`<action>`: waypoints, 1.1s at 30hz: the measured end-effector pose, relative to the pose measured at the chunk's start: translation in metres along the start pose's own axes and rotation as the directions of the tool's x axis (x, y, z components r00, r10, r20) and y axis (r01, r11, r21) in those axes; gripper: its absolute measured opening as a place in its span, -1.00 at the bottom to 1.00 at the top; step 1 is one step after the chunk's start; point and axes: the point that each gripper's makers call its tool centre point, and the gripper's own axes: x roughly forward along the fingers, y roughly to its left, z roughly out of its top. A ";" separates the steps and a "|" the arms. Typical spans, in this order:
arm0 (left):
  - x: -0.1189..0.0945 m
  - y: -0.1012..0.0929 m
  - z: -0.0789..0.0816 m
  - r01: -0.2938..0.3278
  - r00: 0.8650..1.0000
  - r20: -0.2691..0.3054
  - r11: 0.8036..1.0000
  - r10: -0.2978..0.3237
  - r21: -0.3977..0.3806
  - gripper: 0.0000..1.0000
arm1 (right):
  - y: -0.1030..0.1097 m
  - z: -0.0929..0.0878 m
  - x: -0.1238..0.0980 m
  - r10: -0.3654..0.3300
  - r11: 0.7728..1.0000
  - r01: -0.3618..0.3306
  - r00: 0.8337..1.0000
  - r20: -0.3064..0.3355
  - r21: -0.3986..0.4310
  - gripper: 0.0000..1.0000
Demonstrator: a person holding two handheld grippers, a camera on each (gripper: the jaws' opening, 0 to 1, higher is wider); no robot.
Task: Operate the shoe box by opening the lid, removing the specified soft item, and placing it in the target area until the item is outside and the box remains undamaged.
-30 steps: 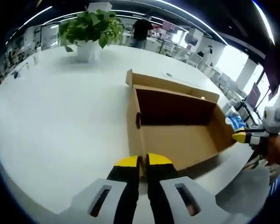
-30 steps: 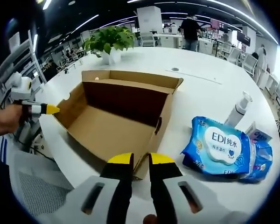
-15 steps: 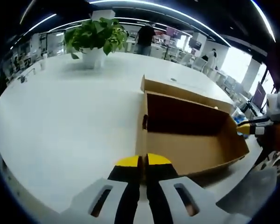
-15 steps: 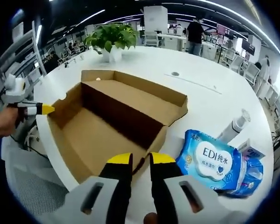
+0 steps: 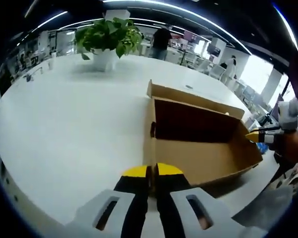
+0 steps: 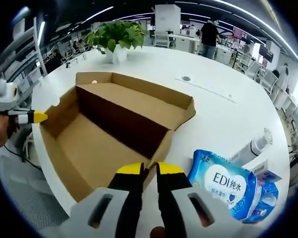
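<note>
The wipes pack (image 6: 227,184) is blue with a white oval label reading "EDI", followed by Chinese characters and smaller print too fine to read. It lies on the table (image 6: 223,114) just right of the box (image 6: 107,141), outside it. A second blue pack (image 6: 268,196) sits partly under its right end, cut off by the view edge. A white bottle (image 6: 252,147) lies behind the packs; its label cannot be read. A small white carton (image 6: 266,174) beside it carries blue print, illegible.

The box is brown cardboard, open, with no lid over it. Its flap (image 6: 139,101) folds back along the far side. The floor visible inside carries no item. No print is legible on the cardboard.

Right gripper (image 6: 143,170): the yellow-tipped jaws stand nearly closed on the near corner wall of the box, with the cardboard edge between them. In the left gripper view this gripper (image 5: 254,136) enters from the right at the far corner of the box (image 5: 198,141), held by a hand (image 5: 293,148).

Left gripper (image 5: 151,171): the jaws are pressed almost together on the near end wall of the box. In the right gripper view it (image 6: 37,117) enters from the left at the box's left corner.

A potted plant (image 5: 109,37) stands well beyond the box on the table (image 5: 64,119). A person (image 6: 208,34) stands in the background; detail there is blurred.
</note>
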 end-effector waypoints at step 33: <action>-0.038 -0.052 -0.008 0.314 0.947 -0.112 0.794 -0.301 0.520 -0.77 | -0.002 0.005 0.008 0.006 1.000 -0.006 1.000 0.020 0.008 -0.84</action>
